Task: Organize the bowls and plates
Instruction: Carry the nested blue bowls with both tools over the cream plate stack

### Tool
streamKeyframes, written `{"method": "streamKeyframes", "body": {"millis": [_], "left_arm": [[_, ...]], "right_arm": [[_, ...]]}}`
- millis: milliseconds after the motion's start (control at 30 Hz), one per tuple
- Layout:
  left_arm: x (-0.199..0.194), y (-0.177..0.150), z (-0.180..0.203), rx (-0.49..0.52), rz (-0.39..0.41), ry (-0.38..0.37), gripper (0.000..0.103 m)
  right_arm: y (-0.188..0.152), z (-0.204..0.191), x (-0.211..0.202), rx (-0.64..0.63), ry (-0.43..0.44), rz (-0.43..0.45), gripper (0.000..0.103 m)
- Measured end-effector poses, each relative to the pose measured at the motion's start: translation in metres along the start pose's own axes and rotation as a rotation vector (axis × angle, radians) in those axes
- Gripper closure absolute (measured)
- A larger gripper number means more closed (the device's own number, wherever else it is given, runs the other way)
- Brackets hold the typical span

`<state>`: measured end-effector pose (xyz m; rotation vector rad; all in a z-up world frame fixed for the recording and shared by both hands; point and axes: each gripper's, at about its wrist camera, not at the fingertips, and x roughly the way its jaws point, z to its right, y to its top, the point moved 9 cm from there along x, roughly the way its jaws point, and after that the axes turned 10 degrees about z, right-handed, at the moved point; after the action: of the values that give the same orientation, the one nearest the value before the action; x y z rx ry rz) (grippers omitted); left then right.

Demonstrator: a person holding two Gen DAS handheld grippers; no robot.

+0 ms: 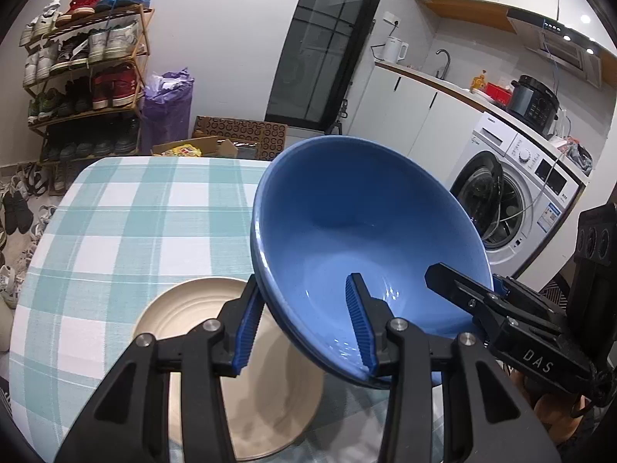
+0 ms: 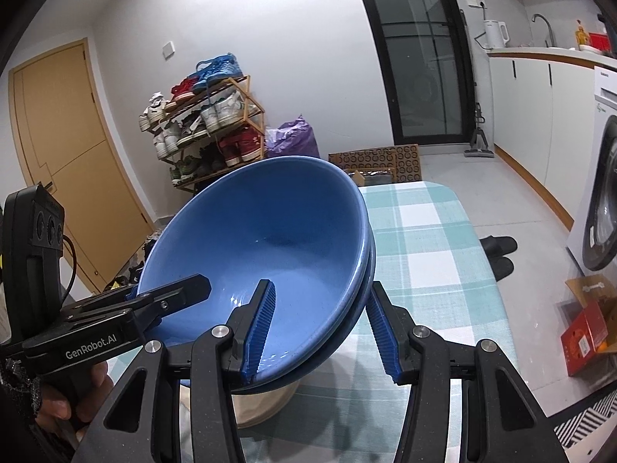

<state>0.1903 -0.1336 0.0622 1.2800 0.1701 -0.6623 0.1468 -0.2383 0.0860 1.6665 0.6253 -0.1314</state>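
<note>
Both claws are on the blue bowls: I count two nested rims. My left claw (image 1: 308,324) straddles the near-left rim, one pad inside and one outside, narrow on the wall. My right claw (image 2: 327,332) does the same on the opposite rim. The bowls (image 1: 366,231) hang tilted above the bench (image 1: 115,212), equally near both hands. The beige plate (image 1: 185,308) lies directly below and slightly left of the bowls, seen from the left wrist. I judge the next move is straight down onto it, levelling first. The checked cloth looks soft and flat. Beyond it are a shoe rack (image 2: 208,123), a washer (image 1: 513,193) and a dark door.
</note>
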Motion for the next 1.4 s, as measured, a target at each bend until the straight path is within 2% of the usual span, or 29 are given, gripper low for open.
{"method": "streamKeyframes", "body": {"millis": [633, 1400], "left_arm": [[-0.011, -0.011, -0.052, -0.043, -0.003, 0.078, 0.061], [-0.004, -0.034, -0.095, -0.082, -0.040, 0.150, 0.061]], "right_arm": [[-0.010, -0.045, 0.037, -0.024, 0.076, -0.043, 0.053], [-0.038, -0.069, 0.079, -0.025, 0.128, -0.125, 0.054]]}}
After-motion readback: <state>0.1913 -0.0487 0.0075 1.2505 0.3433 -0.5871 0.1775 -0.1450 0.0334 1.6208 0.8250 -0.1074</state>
